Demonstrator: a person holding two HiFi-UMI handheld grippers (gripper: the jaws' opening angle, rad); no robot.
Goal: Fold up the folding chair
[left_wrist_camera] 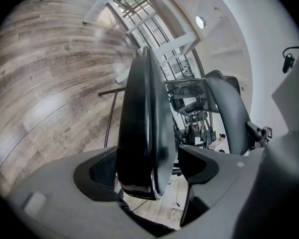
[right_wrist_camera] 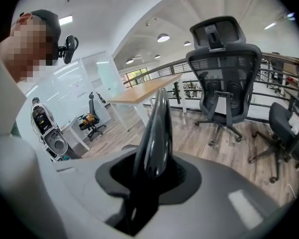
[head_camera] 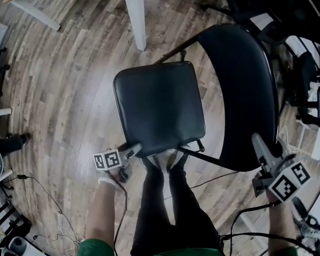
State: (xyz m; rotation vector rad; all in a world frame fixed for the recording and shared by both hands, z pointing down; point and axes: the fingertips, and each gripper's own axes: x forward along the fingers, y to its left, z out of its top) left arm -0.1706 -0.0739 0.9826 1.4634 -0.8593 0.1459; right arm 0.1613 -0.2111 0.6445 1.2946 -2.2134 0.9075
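Head view: folding chair (head_camera: pixel 224 63) on wood floor (head_camera: pixel 69 89) before the person's legs — left gripper (head_camera: pixel 133 150) at the seat's (head_camera: pixel 159 108) front corner, right gripper (head_camera: pixel 260 147) at the backrest's (head_camera: pixel 248 105) near end, forearms reaching forward, tools tilted down. Only the gripper views show the grips: left jaws clamp the seat edge, right jaws narrowly pinch the backrest rim.

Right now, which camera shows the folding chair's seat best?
The head view: nearly the whole seat shows from above. The left gripper view shows only its edge, between the left tongs; the right gripper view shows the backrest instead.
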